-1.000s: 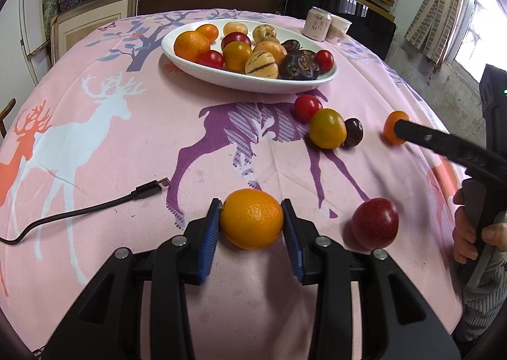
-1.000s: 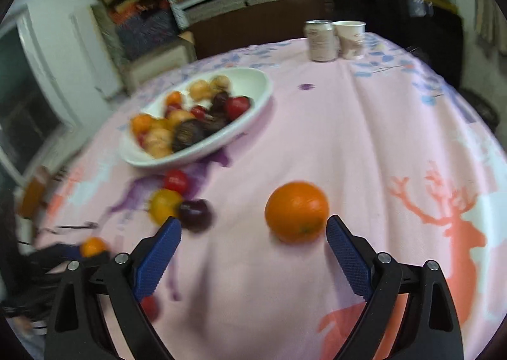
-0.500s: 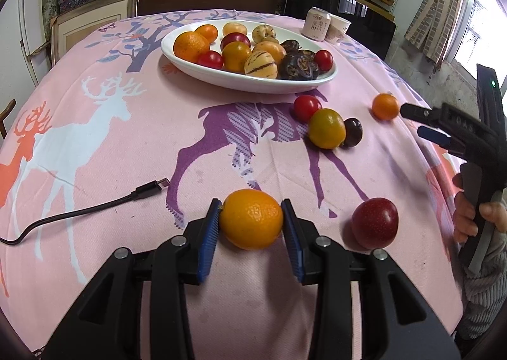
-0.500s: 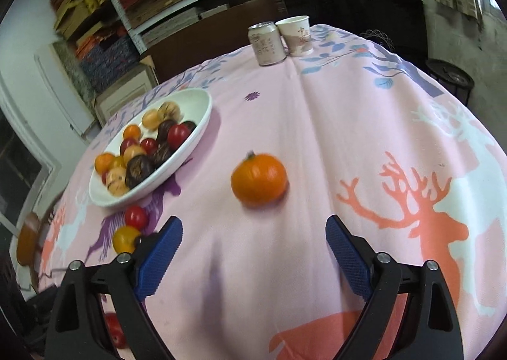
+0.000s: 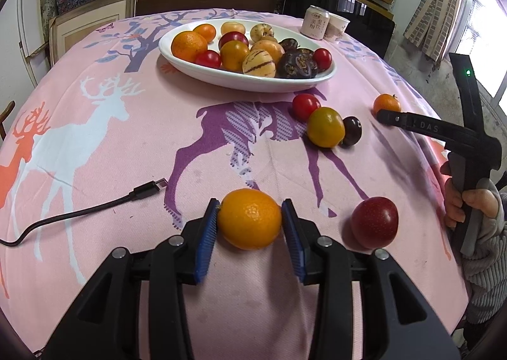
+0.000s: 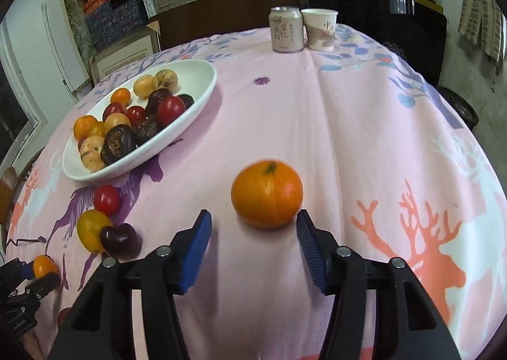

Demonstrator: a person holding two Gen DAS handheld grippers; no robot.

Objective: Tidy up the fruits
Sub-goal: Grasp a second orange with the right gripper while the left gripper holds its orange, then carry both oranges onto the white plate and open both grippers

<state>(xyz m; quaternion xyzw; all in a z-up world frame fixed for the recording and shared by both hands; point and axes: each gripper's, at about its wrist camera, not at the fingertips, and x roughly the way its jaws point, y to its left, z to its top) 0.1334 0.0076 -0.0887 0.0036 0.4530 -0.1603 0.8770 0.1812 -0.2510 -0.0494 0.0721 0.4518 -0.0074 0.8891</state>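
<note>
The left gripper [image 5: 249, 223] is clamping an orange [image 5: 249, 218]. The right gripper [image 6: 253, 235] is angling down, jaws closing, seemingly gripping nothing.

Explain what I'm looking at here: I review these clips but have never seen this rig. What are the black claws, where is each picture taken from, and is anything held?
No robot: a person holds a hand-operated two-finger gripper in each hand, each with a fisheye camera looking along its fingers.

The left view shows the left gripper closed on an orange. The person's right hand appears at its right edge, holding the other tool.

The right view shows the right gripper. Its jaws have just been closing, but the pads do not yet press the tangerine ahead of its tips.

On the pink deer tablecloth sit a white bowl of fruit, loose fruit including a red plum, a drink can, a paper cup and a charging cable.
</note>
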